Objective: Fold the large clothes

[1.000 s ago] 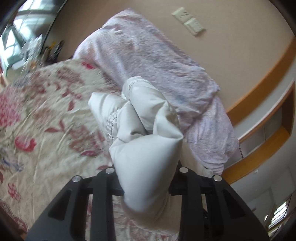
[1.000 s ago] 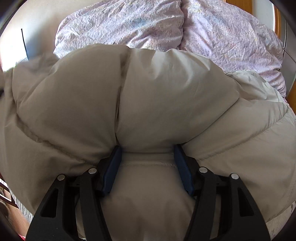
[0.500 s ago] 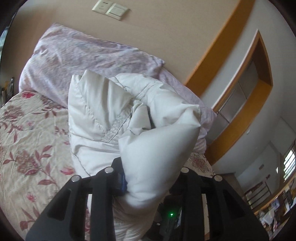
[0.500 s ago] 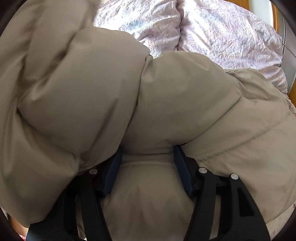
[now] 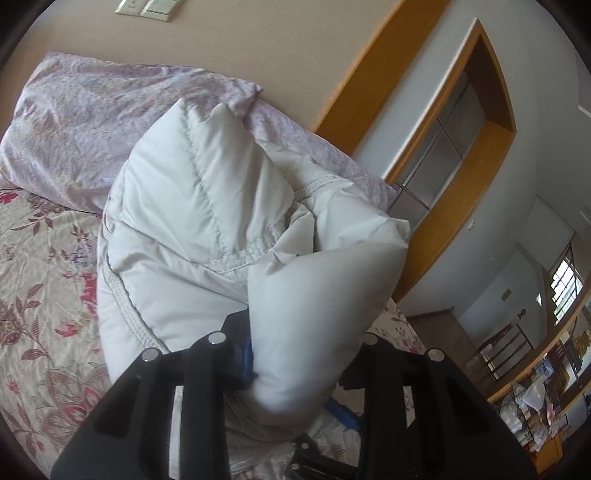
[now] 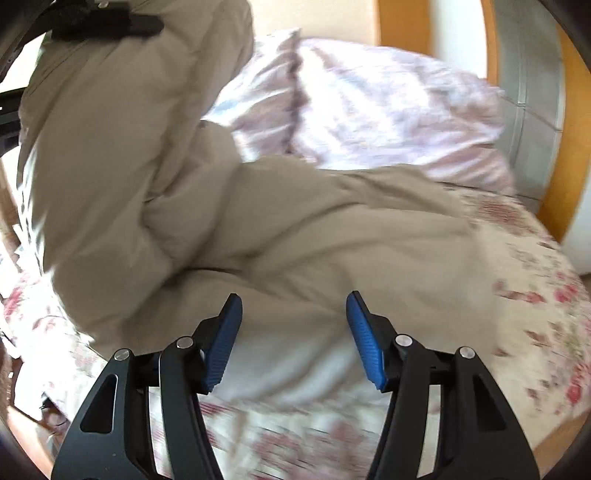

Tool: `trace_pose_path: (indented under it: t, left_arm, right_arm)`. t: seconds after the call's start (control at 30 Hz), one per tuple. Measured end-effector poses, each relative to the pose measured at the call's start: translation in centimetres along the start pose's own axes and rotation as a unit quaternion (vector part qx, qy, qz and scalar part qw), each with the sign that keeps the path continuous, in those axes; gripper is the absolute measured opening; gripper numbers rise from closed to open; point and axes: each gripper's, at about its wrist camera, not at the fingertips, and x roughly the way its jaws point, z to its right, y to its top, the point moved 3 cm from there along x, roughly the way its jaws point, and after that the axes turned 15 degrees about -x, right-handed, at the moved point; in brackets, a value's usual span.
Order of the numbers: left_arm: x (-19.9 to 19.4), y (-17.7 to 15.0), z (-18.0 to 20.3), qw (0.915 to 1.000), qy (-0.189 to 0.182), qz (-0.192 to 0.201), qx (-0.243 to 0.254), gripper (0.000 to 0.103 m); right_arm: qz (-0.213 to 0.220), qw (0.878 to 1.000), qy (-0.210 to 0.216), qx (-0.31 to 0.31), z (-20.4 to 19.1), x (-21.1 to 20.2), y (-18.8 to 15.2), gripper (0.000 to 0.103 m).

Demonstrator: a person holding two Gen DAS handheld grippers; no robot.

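A puffy, pale quilted jacket [image 5: 207, 206] is bunched up over a floral bedspread [image 5: 44, 295]. My left gripper [image 5: 299, 350] is shut on a thick fold of it and holds that part raised; its right pad is hidden by fabric. In the right wrist view the jacket [image 6: 258, 221] looks beige, partly lying on the bed and partly hanging at the upper left from the left gripper [image 6: 107, 24]. My right gripper [image 6: 293, 332] stands open just short of the jacket's near edge, its blue pads [image 6: 221, 343] bare.
Two lilac pillows [image 6: 388, 110] lean against the headboard wall behind the jacket. A wooden-framed wall niche [image 5: 480, 184] sits right of the bed. The bedspread [image 6: 535, 295] runs to the bed's right edge, with floor beyond it.
The left gripper swung and rolled, carrying its jacket fold up toward the pillows. The right gripper, earlier closed around a jacket fold, has come off it and drawn back.
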Motion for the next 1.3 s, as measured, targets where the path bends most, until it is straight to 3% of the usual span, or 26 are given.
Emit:
trace_pose_path:
  t: [0.13, 0.53, 0.73, 0.77, 0.9, 1.1, 1.2, 1.3]
  left_arm:
    - [2.1, -2.1, 2.4, 0.9992, -0.018, -0.032, 0.018, 0.031]
    - [8.7, -6.6, 5.1, 0.9884, -0.046, -0.142, 0.028, 0.032]
    - [10.8, -7.8, 5.7, 0.9791, -0.05, -0.19, 0.051, 0.035]
    - [10.8, -7.6, 5.7, 0.979, -0.048, -0.189, 0.059, 0.038]
    - [9.2, -6.8, 6.9, 0.976, -0.077, -0.191, 0.072, 0.07]
    - [4.2, -4.7, 7.3, 0.9763, -0.124, -0.167, 0.061, 0.075]
    - [2.0, -3.0, 6.5, 0.9861, -0.093, -0.119, 0.069, 0.075]
    - [1.5, -1.0, 4.1, 0.9941, -0.031, -0.079, 0.069, 0.075]
  right_arm:
    - [-0.017, 0.999, -0.013, 0.031, 3.0, 0.8, -1.8, 0.06]
    - [-0.006, 0.999, -0.023, 0.039, 2.9, -0.8, -3.4, 0.06]
    - [-0.013, 0.998, -0.025, 0.054, 3.8, -1.1, -4.5, 0.06]
    - [-0.014, 0.998, -0.027, 0.053, 3.8, -1.0, -4.5, 0.06]
    - [-0.015, 0.998, -0.028, 0.052, 3.6, -0.8, -4.5, 0.061]
    - [-0.016, 0.998, -0.027, 0.055, 3.7, -0.6, -4.5, 0.062]
    - [-0.016, 0.998, -0.027, 0.054, 3.7, -0.4, -4.5, 0.062]
    - [-0.016, 0.998, -0.026, 0.053, 3.7, -0.4, -4.6, 0.062]
